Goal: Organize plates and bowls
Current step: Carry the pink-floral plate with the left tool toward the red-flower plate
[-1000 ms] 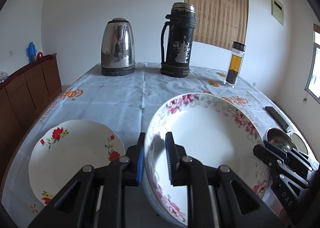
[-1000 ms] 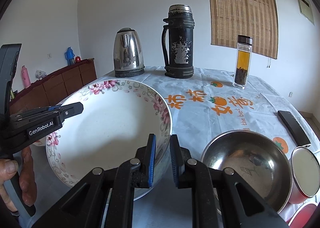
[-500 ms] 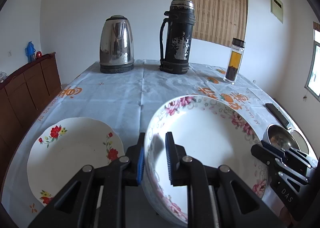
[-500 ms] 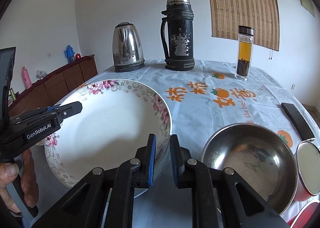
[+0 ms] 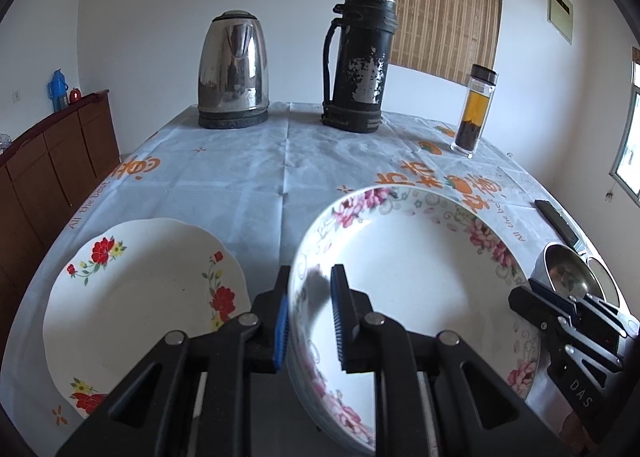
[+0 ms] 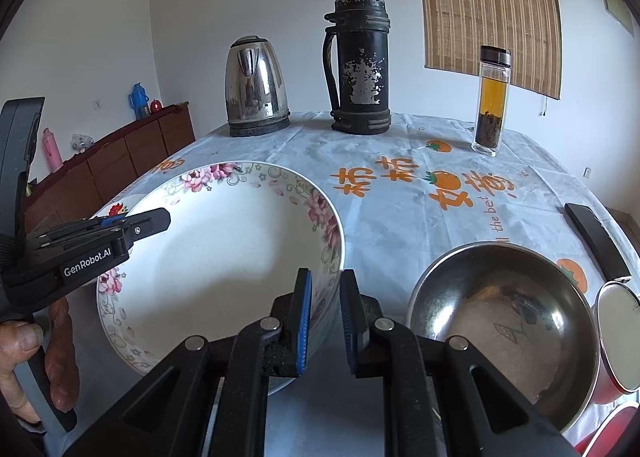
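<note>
- While you grip from both sides, the pink-flowered bowl (image 5: pixel 416 297) sits between your grippers, over the bench (image 5: pixel 248 177).
- Your left gripper (image 5: pixel 310 317) has its fingers clamped on the bowl's near-left rim.
- Your right gripper (image 6: pixel 323 321) has its fingers clamped on the opposite rim.
- Red-flowered plate (image 5: pixel 140 297) lies just left of the bowl.
- Steel bowl (image 6: pixel 504 325) rests just to its right.
- Kettle (image 5: pixel 234 69) and flask (image 5: pixel 360 57) stand at the far edge.

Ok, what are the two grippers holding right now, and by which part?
Both hold the pink-flowered bowl by its rim: the left gripper clamps its left edge, the right gripper its right edge, one jaw inside and one outside.
</note>
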A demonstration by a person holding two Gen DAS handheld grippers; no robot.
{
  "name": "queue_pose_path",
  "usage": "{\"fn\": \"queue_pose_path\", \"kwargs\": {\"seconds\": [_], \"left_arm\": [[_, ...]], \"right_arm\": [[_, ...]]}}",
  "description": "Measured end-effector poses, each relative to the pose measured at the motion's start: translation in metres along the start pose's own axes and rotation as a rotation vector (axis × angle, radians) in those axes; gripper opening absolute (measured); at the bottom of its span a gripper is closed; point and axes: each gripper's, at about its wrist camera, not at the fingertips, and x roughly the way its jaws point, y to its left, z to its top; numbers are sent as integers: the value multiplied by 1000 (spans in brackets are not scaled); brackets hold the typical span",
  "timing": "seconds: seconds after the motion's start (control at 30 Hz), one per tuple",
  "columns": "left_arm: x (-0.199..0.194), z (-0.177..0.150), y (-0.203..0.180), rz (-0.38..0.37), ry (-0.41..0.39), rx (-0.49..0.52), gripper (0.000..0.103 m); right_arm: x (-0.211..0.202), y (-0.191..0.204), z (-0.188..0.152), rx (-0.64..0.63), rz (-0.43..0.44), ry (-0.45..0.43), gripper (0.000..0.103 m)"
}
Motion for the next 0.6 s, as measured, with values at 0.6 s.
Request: {"fn": "queue_pose_path", "kwargs": {"seconds": [0.6], "left_arm": [[6, -2, 1, 5, 29, 3, 15]], "right_arm": [[7, 2, -1, -16, -21, 30, 16]]}}
